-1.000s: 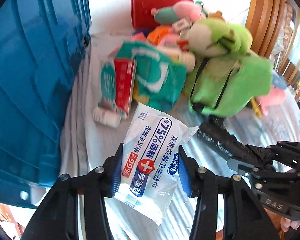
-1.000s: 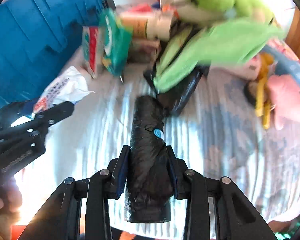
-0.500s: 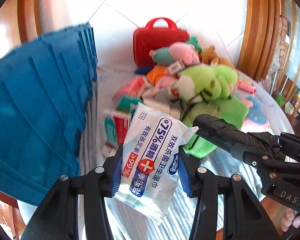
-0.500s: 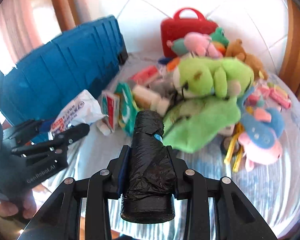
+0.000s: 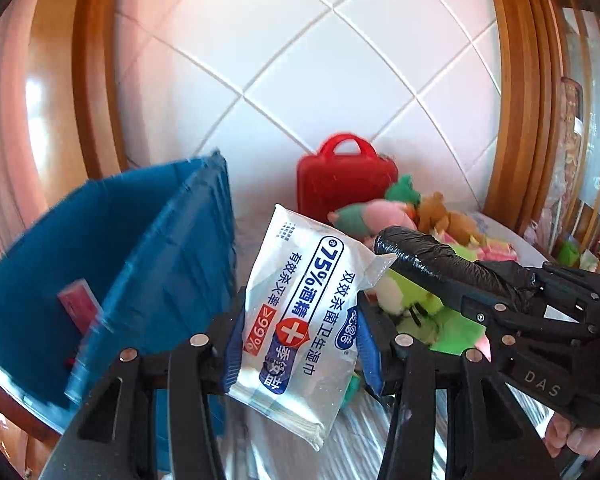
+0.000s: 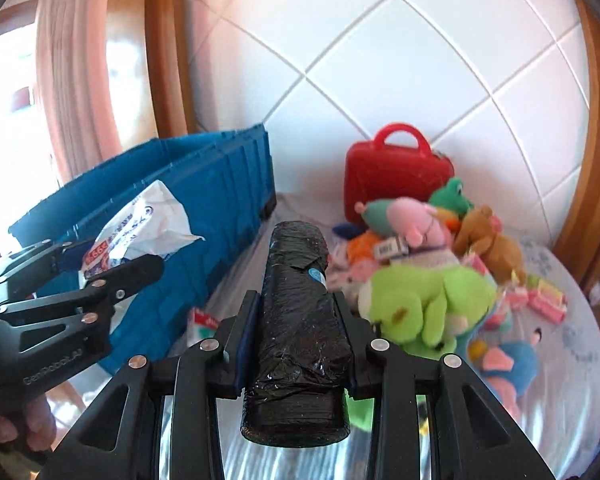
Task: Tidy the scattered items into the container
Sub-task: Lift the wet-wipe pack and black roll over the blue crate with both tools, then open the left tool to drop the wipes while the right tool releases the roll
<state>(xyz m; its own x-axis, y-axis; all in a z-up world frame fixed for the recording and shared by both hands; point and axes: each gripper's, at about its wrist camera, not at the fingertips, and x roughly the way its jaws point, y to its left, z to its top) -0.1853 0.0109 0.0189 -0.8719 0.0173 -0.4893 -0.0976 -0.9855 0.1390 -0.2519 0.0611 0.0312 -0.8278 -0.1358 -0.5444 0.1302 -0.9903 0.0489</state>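
My left gripper (image 5: 298, 340) is shut on a white pack of alcohol wet wipes (image 5: 303, 312) and holds it in the air beside the blue container (image 5: 172, 264); the pack also shows in the right wrist view (image 6: 140, 228). My right gripper (image 6: 296, 332) is shut on a black roll of bin bags (image 6: 296, 320), lifted above the table; the roll also shows in the left wrist view (image 5: 431, 256). The container (image 6: 204, 184) stands at the left with its open top in sight and a pink item (image 5: 78, 304) inside.
A pile of plush toys, with a green one (image 6: 423, 300) in front, lies on the striped cloth (image 6: 559, 380). A red case (image 6: 395, 176) stands against the white tiled wall. Small pink packets (image 6: 539, 300) lie at the right. A boxed item (image 6: 202, 324) lies by the container.
Both grippers have risen from the table with their items. The views tilted up, so the container's open top and the wall now show.
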